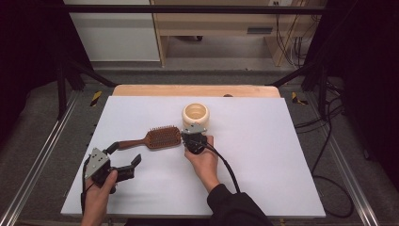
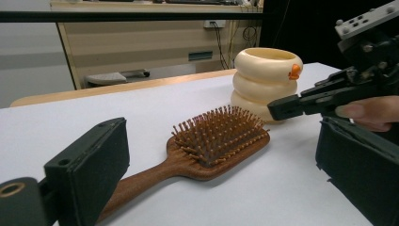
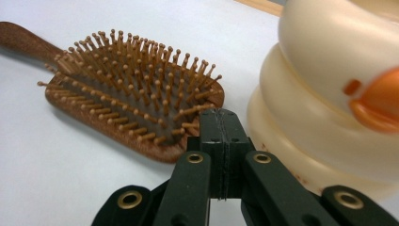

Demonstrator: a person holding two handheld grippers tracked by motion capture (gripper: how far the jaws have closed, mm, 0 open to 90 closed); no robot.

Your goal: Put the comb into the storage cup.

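A person sits at a white worktop with 1 pair of black tongs in each hand. A wooden paddle hairbrush lies flat near the middle of the worktop, bristles facing up, its handle pointing toward the person's left and its broad head toward the centre. Just beyond the head stands a cream-coloured cup shaped like 3 stacked rings, with a small orange duck bill on its side; it is upright and open at the top.

The right tongs hover at the gap between the brush head and the cup. In the right gripper view, the right tongs are clenched, the 2 jaws pressed flat together with nothing between them, their tips just beside the near corner of the hairbrush and close to the lower rings of the cup. Whether the tips touch the brush is not clear.

The left tongs sit near the front left of the worktop, released, the jaws spread wide. In the left gripper view, the hairbrush lies ahead between the 2 open jaws, handle nearest, untouched. The cup stands behind it, and the right tongs reach in from the right.
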